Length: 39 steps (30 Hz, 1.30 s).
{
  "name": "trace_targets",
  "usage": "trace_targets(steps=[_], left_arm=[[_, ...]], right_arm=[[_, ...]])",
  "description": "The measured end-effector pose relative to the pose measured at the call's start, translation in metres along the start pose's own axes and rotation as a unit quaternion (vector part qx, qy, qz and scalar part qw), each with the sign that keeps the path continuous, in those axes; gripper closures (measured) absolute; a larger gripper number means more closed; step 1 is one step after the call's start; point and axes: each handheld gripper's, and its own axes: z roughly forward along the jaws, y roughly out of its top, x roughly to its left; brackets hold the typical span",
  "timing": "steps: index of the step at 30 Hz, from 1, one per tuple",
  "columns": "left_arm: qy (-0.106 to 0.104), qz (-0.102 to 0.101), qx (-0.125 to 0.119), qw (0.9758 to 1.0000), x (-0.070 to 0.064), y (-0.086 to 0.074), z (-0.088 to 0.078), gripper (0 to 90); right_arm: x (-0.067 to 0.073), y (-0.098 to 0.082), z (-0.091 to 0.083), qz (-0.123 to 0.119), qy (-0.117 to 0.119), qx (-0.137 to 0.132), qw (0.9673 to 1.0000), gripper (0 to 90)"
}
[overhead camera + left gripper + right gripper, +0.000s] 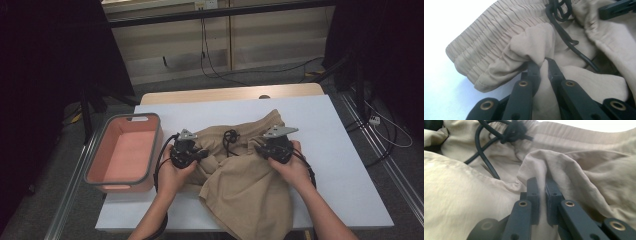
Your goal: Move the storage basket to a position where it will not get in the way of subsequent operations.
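Shorts (250,185) are plain tan; their drawstring (230,137) black; the bin (152,150) at left salmon-pink, grey-rimmed; the table (330,150) white.

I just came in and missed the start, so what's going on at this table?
A person is handling a pair of tan fabric shorts with a black drawstring that lies crumpled on the white table. The left tool is pinched shut on a fold of the cloth near the gathered waistband, and the right tool is shut on another fold beside the drawstring knot. The shorts are not yet folded or lifted. A pink bin with a grey rim sits at the table's left edge with nothing visible inside.
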Motion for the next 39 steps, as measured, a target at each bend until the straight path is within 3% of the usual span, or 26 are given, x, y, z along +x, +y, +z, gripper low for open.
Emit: trace_targets(steps=[6,13,21,27,29,33,34,37,39], left_arm=[[0.007,-0.005,-0.004,1.0000,0.004,0.001,-0.005,84.4],[0.015,-0.020,-0.005,0.9997,0.011,0.000,-0.006,84.4],[0.010,-0.023,0.002,0.9997,0.012,-0.005,0.005,83.9],[0.010,-0.023,0.003,0.9997,0.012,-0.006,0.007,82.5],[0.011,-0.026,0.000,0.9996,0.012,-0.006,0.006,81.4],[0.013,-0.028,-0.006,0.9995,0.013,-0.004,0.003,77.4],[0.017,-0.027,-0.008,0.9995,0.014,-0.003,0.002,74.9],[0.021,-0.042,-0.024,0.9986,0.015,-0.001,-0.002,67.0],[0.029,-0.035,-0.042,0.9981,0.016,0.001,-0.006,58.1]], right_arm=[[-0.021,-0.013,-0.031,0.025,-0.011,-0.022,0.9994,84.8],[-0.041,-0.034,-0.053,0.049,-0.031,-0.016,0.9982,85.1],[-0.050,-0.058,-0.065,0.058,-0.034,0.008,0.9977,85.1],[-0.048,-0.061,-0.073,0.041,-0.035,0.004,0.9985,83.0],[-0.047,-0.058,-0.074,0.039,-0.039,0.001,0.9985,77.6],[-0.046,-0.048,-0.078,0.034,-0.048,-0.014,0.9982,52.0],[-0.046,-0.045,-0.080,0.034,-0.049,-0.021,0.9980,50.5],[-0.048,-0.033,-0.083,0.035,-0.064,-0.043,0.9964,33.7],[-0.049,-0.026,-0.082,0.031,-0.074,-0.052,0.9954,30.3]])
